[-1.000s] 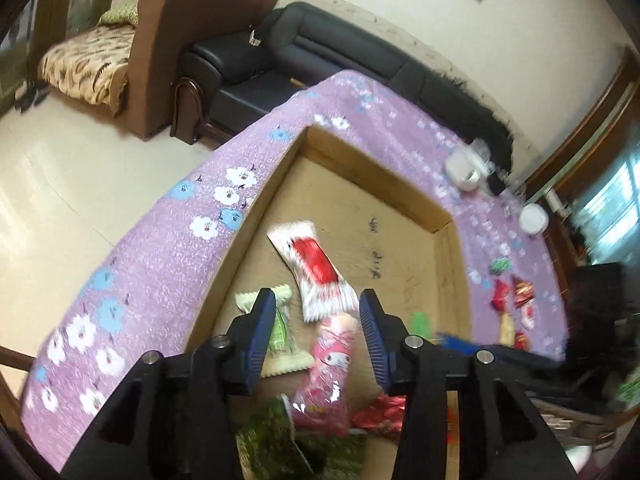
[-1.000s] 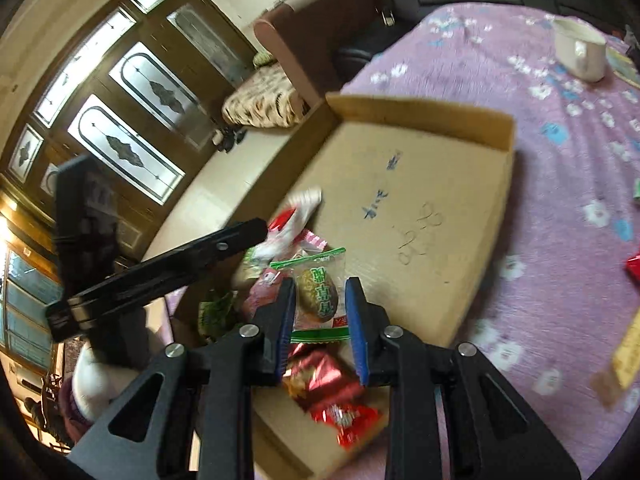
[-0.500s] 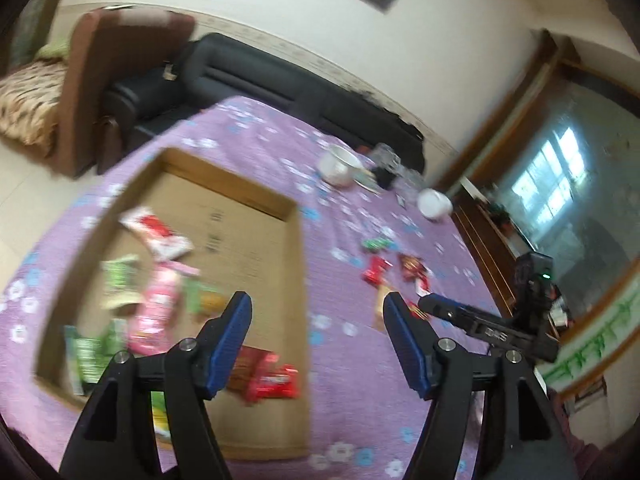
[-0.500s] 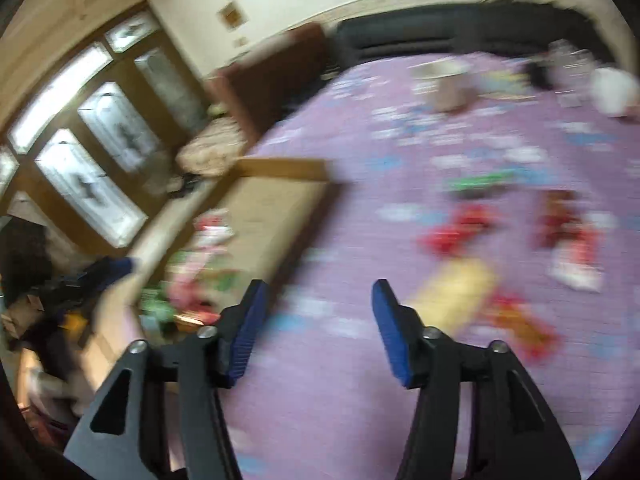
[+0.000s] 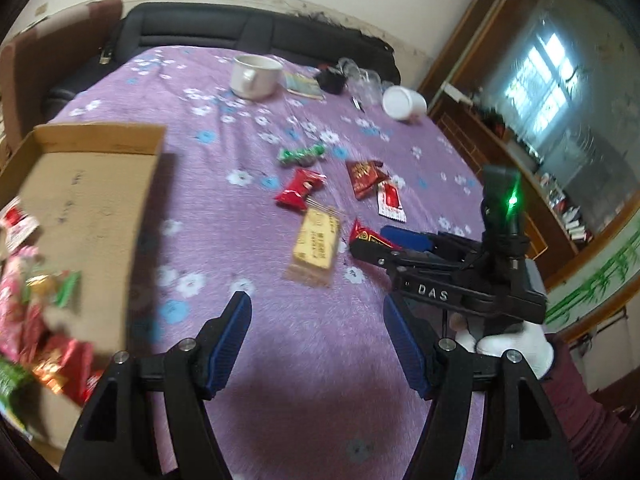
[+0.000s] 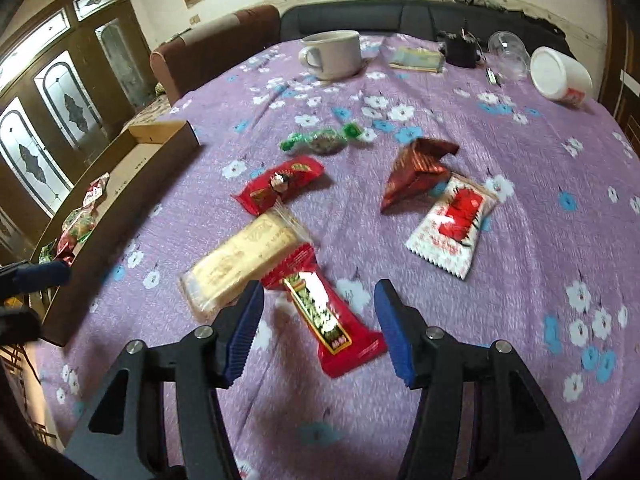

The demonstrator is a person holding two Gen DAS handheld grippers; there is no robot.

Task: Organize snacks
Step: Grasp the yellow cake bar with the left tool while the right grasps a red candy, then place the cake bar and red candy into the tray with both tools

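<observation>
Cardboard box (image 6: 120, 168) at the left edge of the surface (image 6: 520, 240), several wrapped snacks (image 5: 24, 300) inside it. Loose snacks lie right of the box: twist-ended candy (image 6: 324, 140) farthest back; bar packet (image 6: 280, 184) before it; folded wrapper (image 6: 416, 168) to its right, touching the serrated sachet (image 6: 452, 224) in front. Nearest, the clear-wrapped biscuit (image 6: 240, 264) overlaps the long packet (image 6: 328, 316) on its right. At the far edge, left to right: mug (image 6: 332, 54), booklet (image 6: 416, 60), glass jar (image 6: 506, 56), tub (image 6: 560, 76) on its side.
</observation>
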